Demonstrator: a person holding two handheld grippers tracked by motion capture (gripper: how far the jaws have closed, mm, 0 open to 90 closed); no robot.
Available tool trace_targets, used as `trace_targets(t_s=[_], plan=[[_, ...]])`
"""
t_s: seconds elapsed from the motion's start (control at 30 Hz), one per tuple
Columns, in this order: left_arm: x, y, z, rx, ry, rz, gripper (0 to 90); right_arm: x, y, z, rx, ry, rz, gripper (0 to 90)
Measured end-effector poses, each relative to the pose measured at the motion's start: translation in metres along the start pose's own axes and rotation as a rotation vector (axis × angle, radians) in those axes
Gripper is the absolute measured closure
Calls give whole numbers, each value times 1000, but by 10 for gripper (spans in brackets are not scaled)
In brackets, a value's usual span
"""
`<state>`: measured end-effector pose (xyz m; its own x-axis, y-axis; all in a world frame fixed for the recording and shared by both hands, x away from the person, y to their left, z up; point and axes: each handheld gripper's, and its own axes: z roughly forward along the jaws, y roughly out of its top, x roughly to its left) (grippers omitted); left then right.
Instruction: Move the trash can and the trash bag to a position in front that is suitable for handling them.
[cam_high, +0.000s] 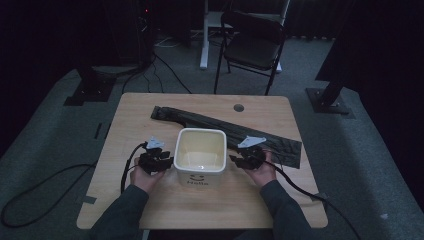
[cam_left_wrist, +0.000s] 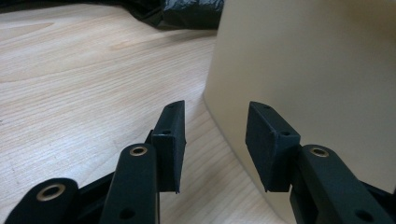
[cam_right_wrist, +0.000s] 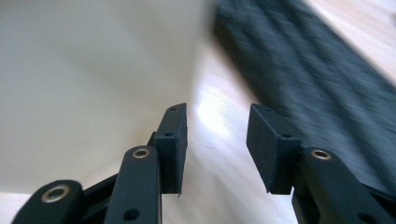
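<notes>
Both my forearms come in low over the bench (cam_high: 150, 107), left gripper (cam_high: 159, 160) and right gripper (cam_high: 245, 159) flanking the cream bin (cam_high: 200, 156) at mid-bench. Jaws on both sides stand spread, pinching nothing; the bin wall sits just beside each pair. Behind it lies the flat black bag (cam_high: 225, 131), not yet opened. By my reckoning, lining the bin is all still ahead.

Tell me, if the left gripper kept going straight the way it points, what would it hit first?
Probably the cream bin: its corner edge stands just ahead of the open left gripper, though depth is hard to judge.
</notes>
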<state>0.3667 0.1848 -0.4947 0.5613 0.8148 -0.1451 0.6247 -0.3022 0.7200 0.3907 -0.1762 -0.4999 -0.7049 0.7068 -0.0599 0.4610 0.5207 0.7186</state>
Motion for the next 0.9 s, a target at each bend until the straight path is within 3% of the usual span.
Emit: trace_targets(t_s=[0.1, 0.2, 0.27, 0.5, 0.63, 0.7, 0.8, 0.9], plan=[[5, 0, 2, 10, 12, -6, 577, -20, -6, -4, 23, -92, 15, 595], [9, -1, 2, 9, 20, -15, 577, -41, -11, -6, 60, -137, 37, 602], [11, -1, 1, 9, 22, -16, 577, -52, -16, -4, 91, -140, 57, 572], [12, -1, 2, 10, 18, -17, 577, -66, -30, 5, 157, -115, 59, 515], [11, -1, 4, 20, 25, -4, 577, -71, -35, 8, 171, -86, 94, 658], [11, -2, 4, 23, 27, -3, 577, -73, -37, 8, 168, -61, 122, 771], [11, -2, 5, 23, 26, -3, 577, -70, -40, 5, 172, -41, 101, 883], [11, -2, 4, 19, 22, 0, 576, -63, -43, 0, 181, -27, 75, 900]])
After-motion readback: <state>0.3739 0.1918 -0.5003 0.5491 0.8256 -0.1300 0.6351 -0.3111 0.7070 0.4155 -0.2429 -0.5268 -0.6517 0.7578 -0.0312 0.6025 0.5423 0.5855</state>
